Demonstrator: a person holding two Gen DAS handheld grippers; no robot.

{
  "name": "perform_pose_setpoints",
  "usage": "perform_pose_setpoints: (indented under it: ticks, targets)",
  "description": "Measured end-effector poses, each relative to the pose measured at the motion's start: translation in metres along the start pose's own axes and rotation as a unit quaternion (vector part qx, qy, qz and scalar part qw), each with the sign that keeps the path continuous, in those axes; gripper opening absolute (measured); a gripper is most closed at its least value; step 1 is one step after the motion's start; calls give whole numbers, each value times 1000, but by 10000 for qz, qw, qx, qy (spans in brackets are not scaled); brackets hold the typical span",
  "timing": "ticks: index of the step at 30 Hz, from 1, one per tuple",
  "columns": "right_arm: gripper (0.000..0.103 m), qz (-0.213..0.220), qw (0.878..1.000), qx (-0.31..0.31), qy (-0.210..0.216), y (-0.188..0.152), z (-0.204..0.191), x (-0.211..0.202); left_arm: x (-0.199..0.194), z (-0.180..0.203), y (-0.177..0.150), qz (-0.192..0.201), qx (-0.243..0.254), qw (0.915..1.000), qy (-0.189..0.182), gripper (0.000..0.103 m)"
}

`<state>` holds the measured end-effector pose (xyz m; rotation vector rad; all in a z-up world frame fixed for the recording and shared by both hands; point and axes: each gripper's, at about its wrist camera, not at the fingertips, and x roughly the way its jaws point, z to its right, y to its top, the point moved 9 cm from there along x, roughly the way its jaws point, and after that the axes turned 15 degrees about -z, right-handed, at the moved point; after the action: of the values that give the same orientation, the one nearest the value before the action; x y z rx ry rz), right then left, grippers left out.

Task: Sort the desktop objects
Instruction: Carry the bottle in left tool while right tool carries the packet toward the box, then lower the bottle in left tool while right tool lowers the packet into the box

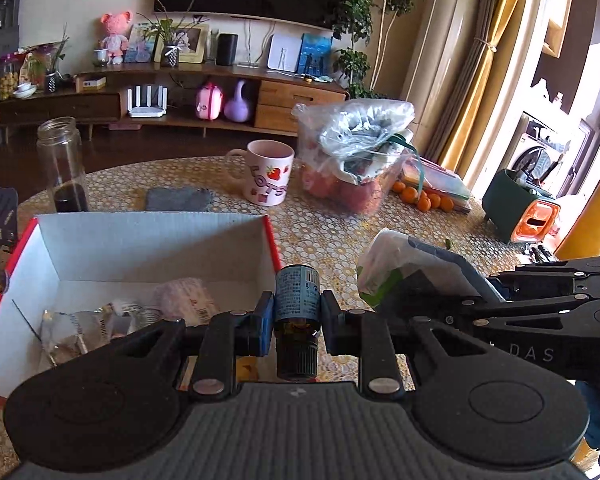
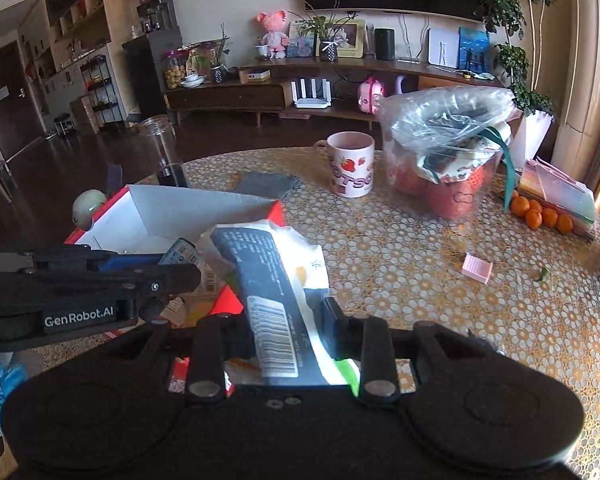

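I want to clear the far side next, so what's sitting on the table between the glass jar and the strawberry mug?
A flat dark grey mat lies between the glass jar and the strawberry mug, just behind the open box. The left wrist view shows it best.

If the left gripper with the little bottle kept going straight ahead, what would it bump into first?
Probably the right wall of the white box with red edges: the left gripper, shut on the small bottle, points about there, though depth is unclear.

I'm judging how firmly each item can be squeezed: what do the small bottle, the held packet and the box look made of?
Small bottle: probably amber glass, glossy, with a paper label and ribbed dark cap.
Packet: thin printed plastic film, crinkled and slightly shiny.
Box: corrugated cardboard, matt white inside, red outside, fluted edge visible.
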<state>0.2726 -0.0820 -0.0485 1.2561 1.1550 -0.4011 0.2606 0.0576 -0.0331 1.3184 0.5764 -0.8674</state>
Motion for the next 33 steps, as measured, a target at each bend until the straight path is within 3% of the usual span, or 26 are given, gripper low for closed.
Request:
perform_pose_setpoints:
  ticks: [18,25,33]
  targets:
    - [31,-166,9984,-515,143,46,-98,50,-6,-121,1,141,-701,9962,497,23]
    - [31,-231,9989,-393,119,59,-111,74,16,-153,-5,-196,-819,9941,681,23]
    - [31,-489,9982,-335,24,53,-115,105,43,-164,-18,-551,-818,9926,709,23]
